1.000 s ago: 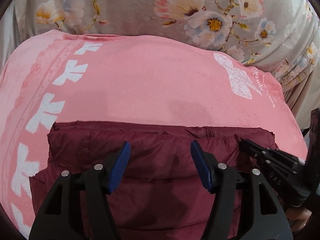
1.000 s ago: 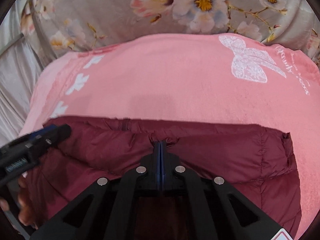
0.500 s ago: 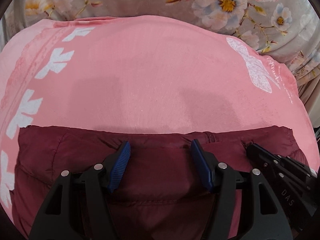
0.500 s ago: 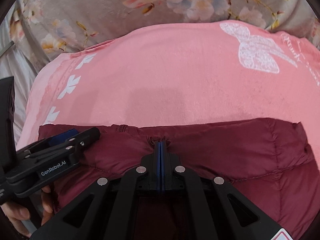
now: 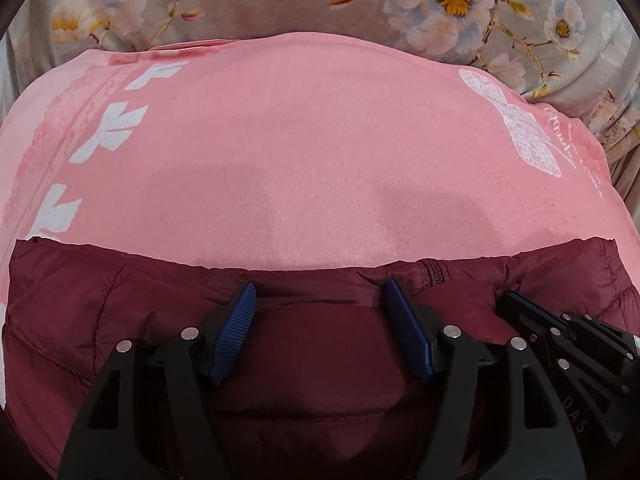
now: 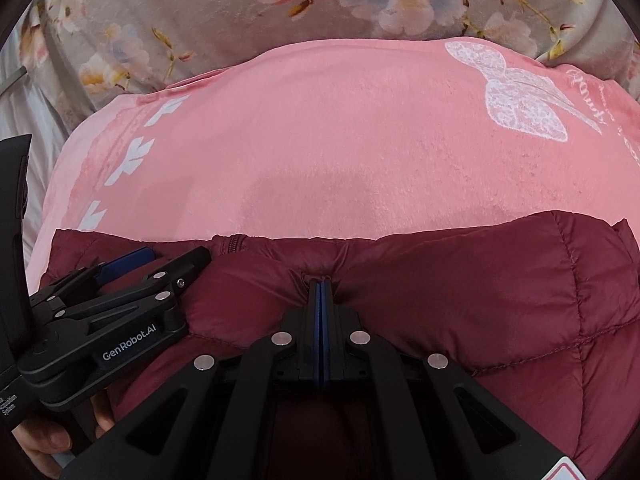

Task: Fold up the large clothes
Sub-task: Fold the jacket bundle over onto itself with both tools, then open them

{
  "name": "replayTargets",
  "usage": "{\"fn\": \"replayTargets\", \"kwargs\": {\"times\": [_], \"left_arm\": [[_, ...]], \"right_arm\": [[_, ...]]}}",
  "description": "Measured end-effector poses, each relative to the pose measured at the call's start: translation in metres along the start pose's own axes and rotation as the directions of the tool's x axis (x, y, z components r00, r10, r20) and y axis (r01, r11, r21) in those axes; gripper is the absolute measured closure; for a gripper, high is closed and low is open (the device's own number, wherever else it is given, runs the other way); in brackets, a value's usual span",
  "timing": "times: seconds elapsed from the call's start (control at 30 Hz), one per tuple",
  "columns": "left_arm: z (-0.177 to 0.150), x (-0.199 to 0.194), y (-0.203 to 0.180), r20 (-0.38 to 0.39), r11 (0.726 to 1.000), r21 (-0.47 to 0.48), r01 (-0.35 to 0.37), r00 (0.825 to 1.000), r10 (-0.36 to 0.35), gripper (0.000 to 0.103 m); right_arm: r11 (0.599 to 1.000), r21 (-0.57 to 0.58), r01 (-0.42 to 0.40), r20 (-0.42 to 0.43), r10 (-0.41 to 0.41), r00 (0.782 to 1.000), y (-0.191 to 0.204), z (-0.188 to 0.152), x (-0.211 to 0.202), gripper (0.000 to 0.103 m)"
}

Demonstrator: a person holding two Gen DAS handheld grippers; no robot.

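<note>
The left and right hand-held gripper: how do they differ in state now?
The left hand-held gripper stands open, its blue pads apart over the jacket, gripping nothing; its jaws have just been opening. The right hand-held gripper is shut, pinching a fold of the jacket. Both are black and sit at the jacket's far edge.

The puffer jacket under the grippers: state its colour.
The puffer jacket is dark maroon with quilted stitching, clearest in the right wrist view.
</note>
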State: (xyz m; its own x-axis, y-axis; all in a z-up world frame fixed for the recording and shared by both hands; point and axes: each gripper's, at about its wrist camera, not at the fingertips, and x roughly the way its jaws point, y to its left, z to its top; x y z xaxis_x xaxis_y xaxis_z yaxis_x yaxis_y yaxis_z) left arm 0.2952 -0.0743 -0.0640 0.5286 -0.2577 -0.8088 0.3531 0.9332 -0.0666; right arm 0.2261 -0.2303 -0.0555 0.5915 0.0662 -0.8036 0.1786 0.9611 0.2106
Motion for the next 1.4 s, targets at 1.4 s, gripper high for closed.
{"fn": "replayTargets", "kwargs": {"times": [1.4], "left_arm": [[-0.097, -0.083, -0.007, 0.066, 0.999, -0.022, -0.024, 0.997, 0.026, 0.029]], "right_arm": [[0.999, -0.035, 0.036, 0.061, -0.034, 0.998, 0.022, -0.098, -0.074, 0.099]]}}
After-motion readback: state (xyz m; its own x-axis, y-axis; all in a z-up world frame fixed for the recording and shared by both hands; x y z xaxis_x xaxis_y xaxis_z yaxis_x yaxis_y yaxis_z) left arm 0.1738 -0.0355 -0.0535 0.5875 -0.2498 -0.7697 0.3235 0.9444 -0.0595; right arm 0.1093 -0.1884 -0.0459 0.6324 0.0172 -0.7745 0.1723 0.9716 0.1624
